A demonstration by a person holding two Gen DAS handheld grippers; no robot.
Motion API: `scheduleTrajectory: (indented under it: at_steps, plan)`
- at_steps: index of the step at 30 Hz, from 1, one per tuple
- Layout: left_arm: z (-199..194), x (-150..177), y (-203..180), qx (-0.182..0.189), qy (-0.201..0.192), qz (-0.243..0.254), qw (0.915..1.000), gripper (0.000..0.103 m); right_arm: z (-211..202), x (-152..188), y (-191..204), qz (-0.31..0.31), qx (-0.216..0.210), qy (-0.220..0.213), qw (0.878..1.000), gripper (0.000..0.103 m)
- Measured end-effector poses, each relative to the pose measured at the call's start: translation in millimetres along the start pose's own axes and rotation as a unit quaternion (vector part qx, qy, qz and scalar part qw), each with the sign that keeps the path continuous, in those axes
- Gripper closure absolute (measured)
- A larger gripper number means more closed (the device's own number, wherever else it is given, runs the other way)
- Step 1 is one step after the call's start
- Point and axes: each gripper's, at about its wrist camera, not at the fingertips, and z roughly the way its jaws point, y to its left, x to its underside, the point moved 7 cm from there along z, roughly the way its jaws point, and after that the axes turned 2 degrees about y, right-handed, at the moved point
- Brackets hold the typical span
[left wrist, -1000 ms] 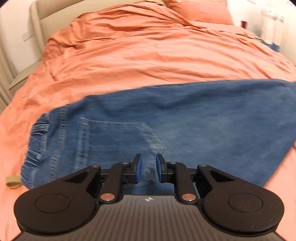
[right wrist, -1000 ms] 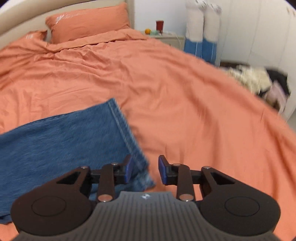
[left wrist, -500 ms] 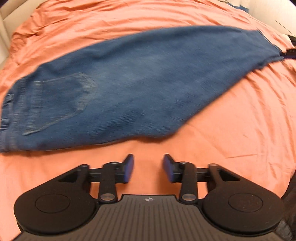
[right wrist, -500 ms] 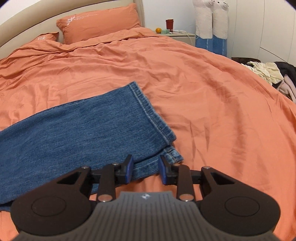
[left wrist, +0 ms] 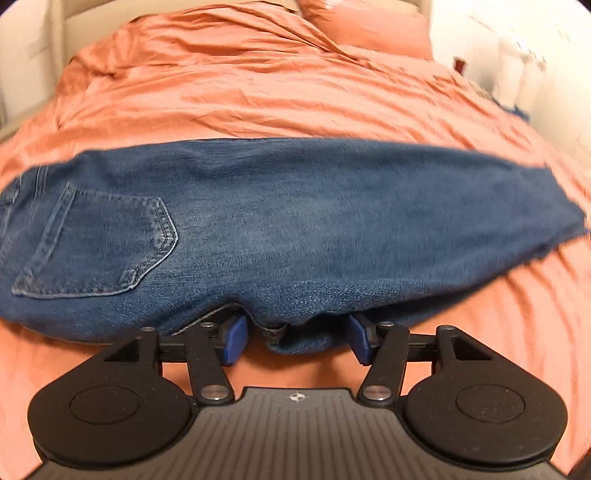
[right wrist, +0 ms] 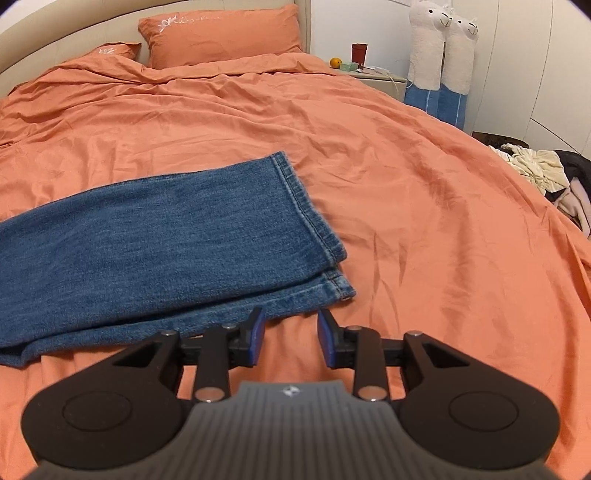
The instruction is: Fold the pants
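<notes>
My left gripper [left wrist: 295, 341] has its jaws spread wide; they have just been opening. The crotch edge of the jeans [left wrist: 280, 229] bulges into the gap between the two blue pads [left wrist: 233, 341], but neither pad presses on the denim, so nothing is gripped. Ahead of these jaws the jeans lie flat across the bed [left wrist: 258, 88], legs stacked one on the other. The back pocket [left wrist: 99, 243] sits ahead and to the left of the jaws; the leg runs away to the right, where motion blur hides its end.

My right gripper [right wrist: 291, 339] has its jaws partly parted, with only orange bedsheet showing in the gap. The lower hem corner of the jeans [right wrist: 155, 236] lies just ahead of the left pad; I cannot tell whether the pad touches the fabric. The two hems [right wrist: 314, 236] run away ahead of the jaws, the upper leg set slightly back from the lower one.

Far ahead of the right jaws, a pillow [right wrist: 221, 33] leans at the headboard. Ahead and to the right stand two plush llamas [right wrist: 443, 55] beside a nightstand [right wrist: 373, 74].
</notes>
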Motion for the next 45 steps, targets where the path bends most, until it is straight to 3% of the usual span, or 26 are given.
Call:
scheduleTrajectory:
  at_steps: [2, 4, 7, 10, 15, 19, 22, 23, 25, 27, 30, 35, 41, 43, 45]
  plan:
    - [4, -1, 5, -0.001, 0.009, -0.028, 0.9996, 0.05, 1, -1, -4, 0.011, 0.002, 0.001, 1.0, 0.075]
    - [4, -1, 10, -0.023, 0.027, -0.042, 0.9985, 0.092, 2, -4, -10, 0.038, -0.005, 0.001, 0.999, 0.075]
    - [-8, -4, 15, -0.03, 0.033, -0.056, 0.9975, 0.094, 0, -11, -24, 0.107, -0.027, -0.008, 0.994, 0.075]
    - [-10, -1, 9, -0.046, 0.062, -0.025, 0.9967, 0.095, 1, -18, -40, 0.18, -0.048, -0.014, 0.982, 0.075]
    - [0, 6, 5, -0.064, 0.08, -0.002, 0.9947, 0.095, 26, -20, -53, 0.282, -0.088, -0.004, 0.955, 0.074]
    - [-4, 9, 11, -0.06, 0.081, -0.02, 0.9947, 0.095, 57, -12, -56, 0.354, -0.109, 0.005, 0.929, 0.076]
    - [-8, 5, 14, -0.057, 0.076, -0.04, 0.9947, 0.095, 66, -19, -57, 0.373, -0.116, 0.003, 0.92, 0.103]
    - [-10, 3, 16, -0.057, 0.072, -0.048, 0.9946, 0.095, 63, -24, -58, 0.377, -0.124, -0.001, 0.918, 0.103]
    - [-14, 0, 18, -0.061, 0.062, -0.056, 0.9946, 0.095, 40, -40, -56, 0.356, -0.14, -0.032, 0.923, 0.103]
    - [-16, 0, 18, -0.063, 0.06, -0.059, 0.9944, 0.095, 13, -53, -51, 0.304, -0.153, -0.063, 0.938, 0.103]
    - [-15, 4, 20, -0.067, 0.069, -0.061, 0.9934, 0.095, 8, -45, -54, 0.264, -0.133, -0.041, 0.954, 0.103]
    - [-16, 6, 20, -0.077, 0.069, -0.054, 0.9932, 0.095, 38, -7, -64, 0.29, -0.11, -0.003, 0.951, 0.103]
    - [-5, 11, 20, -0.068, 0.101, -0.037, 0.9919, 0.094, 51, 1, -64, 0.304, -0.107, 0.003, 0.947, 0.103]
    - [-9, 9, 16, -0.062, 0.105, -0.015, 0.9925, 0.088, 49, 2, -65, 0.318, -0.111, 0.009, 0.941, 0.103]
    - [-16, 8, 14, -0.06, 0.113, 0.011, 0.9917, 0.083, 44, 3, -67, 0.332, -0.121, 0.008, 0.935, 0.094]
